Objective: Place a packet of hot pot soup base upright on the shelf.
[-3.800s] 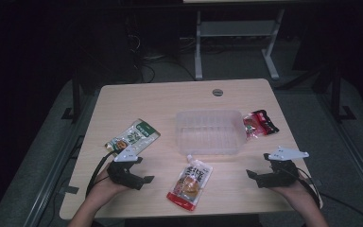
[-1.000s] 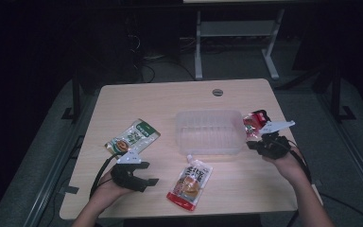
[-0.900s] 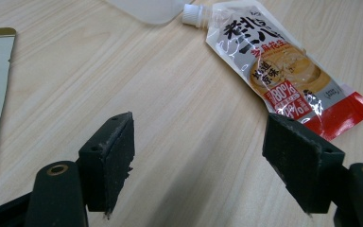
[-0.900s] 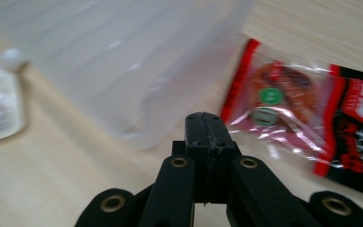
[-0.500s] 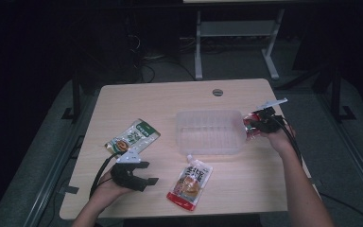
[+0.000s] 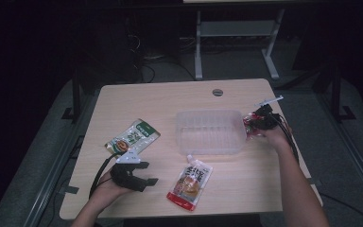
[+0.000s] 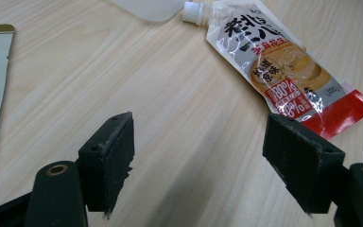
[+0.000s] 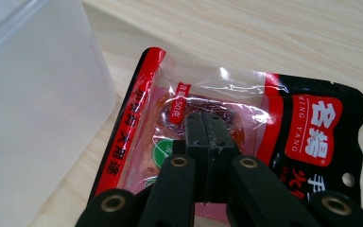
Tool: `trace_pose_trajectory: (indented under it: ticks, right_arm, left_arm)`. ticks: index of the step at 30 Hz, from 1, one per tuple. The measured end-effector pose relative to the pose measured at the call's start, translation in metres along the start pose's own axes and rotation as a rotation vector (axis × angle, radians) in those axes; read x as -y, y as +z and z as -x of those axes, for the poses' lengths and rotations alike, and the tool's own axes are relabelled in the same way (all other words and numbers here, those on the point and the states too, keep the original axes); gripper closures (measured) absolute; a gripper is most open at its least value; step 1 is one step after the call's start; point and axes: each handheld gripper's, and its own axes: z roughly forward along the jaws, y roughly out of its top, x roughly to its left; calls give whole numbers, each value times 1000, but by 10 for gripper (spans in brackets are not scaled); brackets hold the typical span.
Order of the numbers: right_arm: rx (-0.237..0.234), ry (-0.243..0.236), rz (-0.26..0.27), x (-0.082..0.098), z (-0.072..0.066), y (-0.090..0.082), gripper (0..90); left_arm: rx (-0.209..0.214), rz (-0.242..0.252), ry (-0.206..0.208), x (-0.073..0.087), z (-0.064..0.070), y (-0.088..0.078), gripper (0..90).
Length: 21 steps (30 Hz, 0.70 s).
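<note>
High view: your right gripper (image 6: 260, 122) sits on the red-and-black glossy snack packet (image 6: 250, 127), at the right end of the clear plastic tub (image 6: 210, 131) on the desk (image 6: 170, 97). Your left gripper (image 6: 139, 174) is well apart, near the desk's front left.

Left gripper view: jaws wide, nothing between them; the spouted sauce pouch (image 7: 283, 66) lies ahead to the right.

Right gripper view: jaws shut flat together, tips over the packet's clear window; I can't tell whether film is pinched. The packet's long axis runs beside the tub wall, so I'd lift it towards the tub.
</note>
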Motion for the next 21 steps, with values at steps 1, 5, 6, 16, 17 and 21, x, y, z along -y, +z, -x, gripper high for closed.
trace_pose_trajectory:
  ticks: [1,5,6,16,17,21]
  right_arm:
    - [6,-8,-3,0,-1,0,899]
    - [2,-3,-4,4,-2,-3,900]
    - [2,-3,-4,4,-2,-3,900]
    - [-34,-24,-13,24,-8,-19,899]
    - [-40,-19,-15,27,-9,-21,899]
    - [-46,-42,-23,36,-13,-29,899]
  left_arm:
    - [0,-1,2,0,0,0,253]
    - [5,-7,3,0,1,1,252]
    - [5,-8,4,0,1,1,252]
    - [10,-15,9,0,1,2,252]
    - [10,-16,8,0,2,2,252]
    - [12,-15,12,-1,2,3,251]
